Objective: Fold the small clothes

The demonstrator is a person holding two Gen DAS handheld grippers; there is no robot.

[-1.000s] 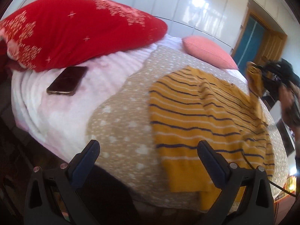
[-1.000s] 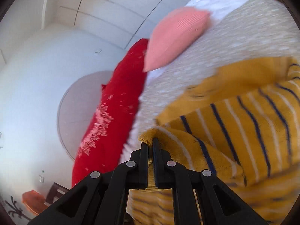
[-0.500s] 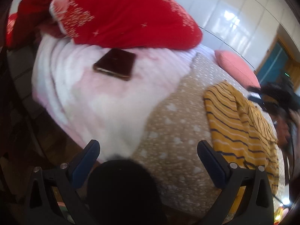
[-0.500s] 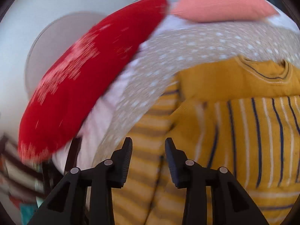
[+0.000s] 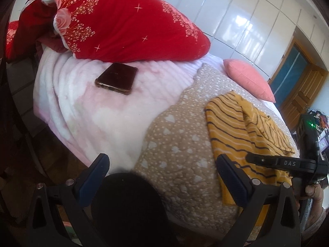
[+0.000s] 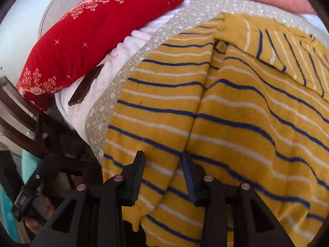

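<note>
A mustard sweater (image 5: 242,131) with navy and white stripes lies flat on the bed, one side and a sleeve folded over its body (image 6: 226,113). My right gripper (image 6: 163,164) hovers just above the sweater's lower part, near the fold line. Its jaws are opening, and no cloth is pinched between them. My left gripper (image 5: 162,170) stands wide open at the bed's near edge, left of the sweater, with nothing in it. The right tool's black finger (image 5: 265,160) shows over the sweater's hem in the left wrist view.
The sweater rests on a beige dotted quilt (image 5: 181,135) beside a pink-white blanket (image 5: 92,107). A dark phone (image 5: 117,78) lies on the blanket below a big red pillow (image 5: 123,20). A pink cushion (image 5: 248,80) sits farther back. A dark round shape (image 5: 127,201) fills the near foreground.
My right gripper let go of the sweater's folded edge, opened and dropped toward the hem. The fold now lies across the body. My left gripper swung left, away from the sweater.
</note>
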